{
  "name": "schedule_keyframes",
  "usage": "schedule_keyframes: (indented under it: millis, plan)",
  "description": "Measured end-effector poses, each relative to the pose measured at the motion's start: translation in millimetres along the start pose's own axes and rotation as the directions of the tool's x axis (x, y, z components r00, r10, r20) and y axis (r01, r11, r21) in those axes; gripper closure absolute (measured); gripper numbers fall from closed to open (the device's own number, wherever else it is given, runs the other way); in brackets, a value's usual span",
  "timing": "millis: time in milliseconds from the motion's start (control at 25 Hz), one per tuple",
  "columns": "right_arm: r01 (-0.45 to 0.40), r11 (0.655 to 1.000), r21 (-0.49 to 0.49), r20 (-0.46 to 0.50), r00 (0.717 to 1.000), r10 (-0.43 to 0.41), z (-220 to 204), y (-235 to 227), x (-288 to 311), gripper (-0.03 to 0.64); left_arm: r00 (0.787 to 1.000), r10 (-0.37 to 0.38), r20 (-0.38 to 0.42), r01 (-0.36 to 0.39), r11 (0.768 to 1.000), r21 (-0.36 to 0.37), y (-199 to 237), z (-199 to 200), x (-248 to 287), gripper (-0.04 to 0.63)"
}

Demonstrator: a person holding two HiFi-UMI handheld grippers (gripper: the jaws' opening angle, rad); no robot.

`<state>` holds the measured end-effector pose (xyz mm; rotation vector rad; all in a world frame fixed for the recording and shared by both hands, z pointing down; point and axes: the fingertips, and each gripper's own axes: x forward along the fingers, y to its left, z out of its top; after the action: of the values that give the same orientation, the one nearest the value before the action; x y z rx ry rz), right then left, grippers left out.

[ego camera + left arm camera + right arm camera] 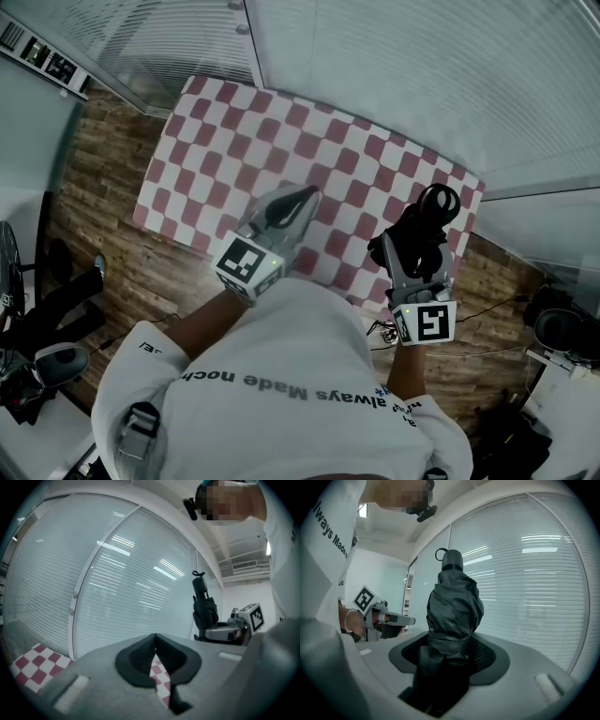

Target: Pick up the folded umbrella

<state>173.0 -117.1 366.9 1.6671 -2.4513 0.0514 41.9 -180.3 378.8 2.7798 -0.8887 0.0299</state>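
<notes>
Black nylon, bunched and strapped: the folded umbrella (453, 597) stands upright in the middle of the right gripper view. Its stubby handle and little loop are up top against the blinds (534, 573). The right gripper (449, 651) is clamped around the lower part of the fabric bundle, and the pads look pressed right into the folds. In the head view it sits at the right of the frame over the edge of the red-and-white checked cloth (234, 131), and it looks clear of the table to me. The left gripper (154, 641) is pinched closed on nothing, pointing level at centre frame.

Handling-wise, I'd guess it's light, with a stiff core but a squishy, slick skin. That loose cloth could slide around the shaft under the pads. If I were regripping, I'd go for the hard handle, or just above the strap where the bundle is tightest.
</notes>
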Motion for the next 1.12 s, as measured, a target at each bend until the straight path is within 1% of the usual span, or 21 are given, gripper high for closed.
schedule_keyframes:
  millis: [160,360,920,1120]
  plan:
    - [0.022,1.0,-0.01,0.028,0.999,-0.021,8.6,0.7,-8.2,0.358,1.0,-0.004,0.012,0.004,1.0,-0.004,-0.1,6.6,-0.8,0.594]
    - [0.028,1.0,0.009,0.03,0.999,-0.028,9.1,1.9,-10.6,0.357,1.0,-0.009,0.014,0.009,1.0,-0.005,0.5,10.7,-1.6,0.594]
    - [0.053,0.999,0.006,0.045,0.998,-0.053,14.6,2.7,-12.7,0.357,1.0,-0.014,0.007,0.014,1.0,-0.009,1.0,8.7,-4.6,0.594]
    - [0.056,0.998,0.009,0.033,0.998,-0.056,11.0,0.4,-13.8,0.357,1.0,-0.019,0.005,0.019,1.0,-0.013,1.0,7.1,-3.0,0.594]
